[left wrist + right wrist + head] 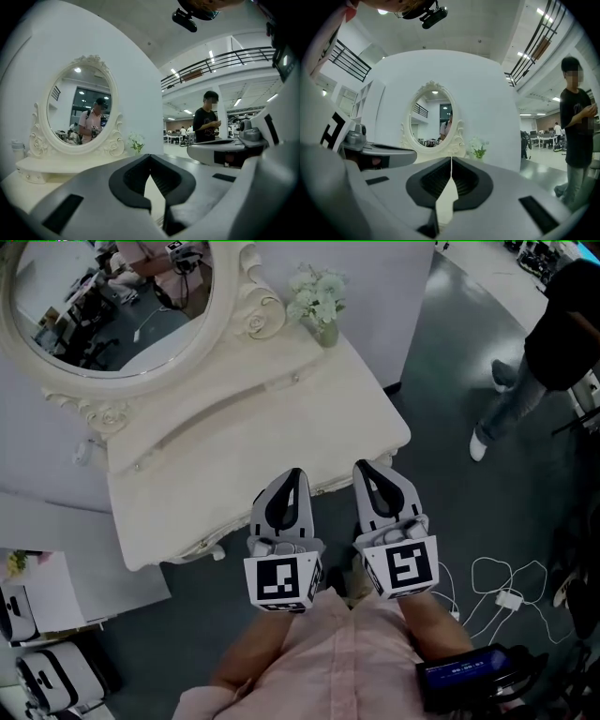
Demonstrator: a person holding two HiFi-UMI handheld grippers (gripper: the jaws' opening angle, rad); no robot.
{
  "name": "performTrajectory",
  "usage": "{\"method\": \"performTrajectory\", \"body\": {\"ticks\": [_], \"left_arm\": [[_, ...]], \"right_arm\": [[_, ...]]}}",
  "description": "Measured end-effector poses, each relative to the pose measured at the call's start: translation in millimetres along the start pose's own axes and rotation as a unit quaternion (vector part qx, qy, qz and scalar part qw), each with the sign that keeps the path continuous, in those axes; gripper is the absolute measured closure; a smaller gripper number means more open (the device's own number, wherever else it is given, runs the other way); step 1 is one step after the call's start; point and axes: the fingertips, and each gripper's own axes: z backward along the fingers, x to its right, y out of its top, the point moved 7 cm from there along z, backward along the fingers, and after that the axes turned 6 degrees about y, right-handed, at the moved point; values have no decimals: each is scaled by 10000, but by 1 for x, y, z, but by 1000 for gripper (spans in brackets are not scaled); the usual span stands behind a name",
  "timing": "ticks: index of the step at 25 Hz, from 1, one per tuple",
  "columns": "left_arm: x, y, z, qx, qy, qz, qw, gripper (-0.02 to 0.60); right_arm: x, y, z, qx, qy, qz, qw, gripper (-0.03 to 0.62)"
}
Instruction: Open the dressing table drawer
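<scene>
Grey flooring surrounds the cream dressing table (234, 427), its drawer hidden beneath the front edge. Left gripper (292, 474) and right gripper (367, 468) are held side by side at that edge, jaws closed on nothing, seemingly lined up to reach the drawer.

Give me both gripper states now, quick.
Left gripper: closed, holding nothing.
Right gripper: closed, holding nothing.
</scene>
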Motion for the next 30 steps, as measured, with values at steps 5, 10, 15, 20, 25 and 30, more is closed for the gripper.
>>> {"method": "performTrajectory", "body": {"ticks": [5, 10, 15, 20, 25, 30], "left_arm": [[6, 5, -38, -91, 156, -36, 9998, 560], [10, 15, -61, -103, 416, -192, 9989, 560], [14, 27, -86, -38, 649, -309, 9974, 560], [22, 36, -103, 126, 777, -356, 9963, 560], [22, 41, -114, 234, 986, -356, 9942, 560], [8, 45, -119, 318, 1245, -350, 9911, 560]], "right_arm": [[35, -1, -27, -6, 132, -129, 9998, 574], [61, 7, -51, 122, 405, -169, 9990, 574], [85, 15, -72, 278, 647, -148, 9974, 574], [104, 24, -85, 422, 806, -86, 9958, 574], [115, 30, -102, 516, 1020, -20, 9934, 574], [113, 35, -120, 569, 1244, 67, 9906, 574]]}}
